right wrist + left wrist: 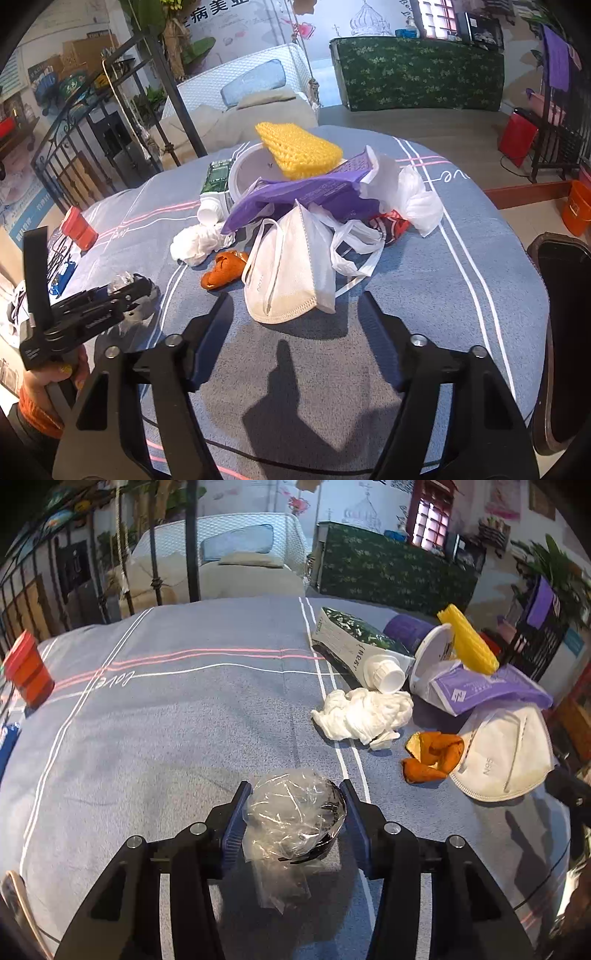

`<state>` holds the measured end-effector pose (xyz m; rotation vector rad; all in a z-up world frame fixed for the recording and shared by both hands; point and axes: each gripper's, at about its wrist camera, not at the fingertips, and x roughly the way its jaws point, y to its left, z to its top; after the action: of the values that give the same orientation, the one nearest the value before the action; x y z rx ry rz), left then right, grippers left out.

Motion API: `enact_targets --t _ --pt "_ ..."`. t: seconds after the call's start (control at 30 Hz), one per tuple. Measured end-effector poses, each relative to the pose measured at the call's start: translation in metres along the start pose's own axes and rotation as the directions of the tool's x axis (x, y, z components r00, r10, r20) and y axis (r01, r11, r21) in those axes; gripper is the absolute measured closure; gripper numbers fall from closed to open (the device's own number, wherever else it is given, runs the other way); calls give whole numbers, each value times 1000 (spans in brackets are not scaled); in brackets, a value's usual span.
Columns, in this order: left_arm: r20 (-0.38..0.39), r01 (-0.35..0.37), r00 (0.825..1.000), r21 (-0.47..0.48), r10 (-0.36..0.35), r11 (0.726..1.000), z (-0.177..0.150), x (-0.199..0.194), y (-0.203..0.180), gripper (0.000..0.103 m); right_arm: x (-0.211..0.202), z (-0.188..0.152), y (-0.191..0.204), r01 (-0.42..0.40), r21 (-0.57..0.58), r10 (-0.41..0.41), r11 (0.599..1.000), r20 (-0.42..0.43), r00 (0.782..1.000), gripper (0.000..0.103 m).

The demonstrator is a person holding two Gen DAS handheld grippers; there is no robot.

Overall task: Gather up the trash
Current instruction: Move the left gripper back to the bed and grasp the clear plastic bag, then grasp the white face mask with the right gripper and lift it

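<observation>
My left gripper (295, 794) is shut on a crumpled clear plastic wrap (291, 819) just above the grey-blue tablecloth (166, 738); it also shows in the right wrist view (122, 284). My right gripper (295, 299) is open and empty, just in front of a white N95 mask (284, 273). A pile of trash lies beyond: orange peel (221, 271), a crumpled white tissue (199, 242), a purple wrapper (306, 192), a yellow foam net (299, 147), a white plastic bag (413, 199), a white lid (247, 173) and a green-white carton (354, 642).
A red cup (27, 668) stands at the table's left edge. A dark round chair back (561, 332) stands at the right of the table. A white swing seat (236, 561) and a green-clothed counter (391, 568) stand behind.
</observation>
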<state>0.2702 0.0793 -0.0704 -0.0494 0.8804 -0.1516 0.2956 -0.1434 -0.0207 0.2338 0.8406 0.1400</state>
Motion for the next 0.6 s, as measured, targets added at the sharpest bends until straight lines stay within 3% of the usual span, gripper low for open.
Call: enact_targets --t 0.1,0.3,0.4,0.5,0.6 --pt "0 7 1000 -29 -7 1000 -2 -6 7 55 7 3 1 -12 1 12 1000 -13 1000 43" --pt "7 10 1000 -69 -9 998 -9 -16 15 55 24 11 -2 9 21 -9 1000 -29 1000 43" --pt "9 10 1000 -71 -9 997 -12 -18 15 55 34 11 -2 8 29 -6 1000 -56 998 58" --pt "12 13 1000 -69 -12 998 -14 -19 12 55 40 8 0 25 33 -22 999 -70 997 83" --pt "12 14 1000 -67 -14 998 -16 -21 10 55 34 5 -1 -3 37 5 999 -54 999 94"
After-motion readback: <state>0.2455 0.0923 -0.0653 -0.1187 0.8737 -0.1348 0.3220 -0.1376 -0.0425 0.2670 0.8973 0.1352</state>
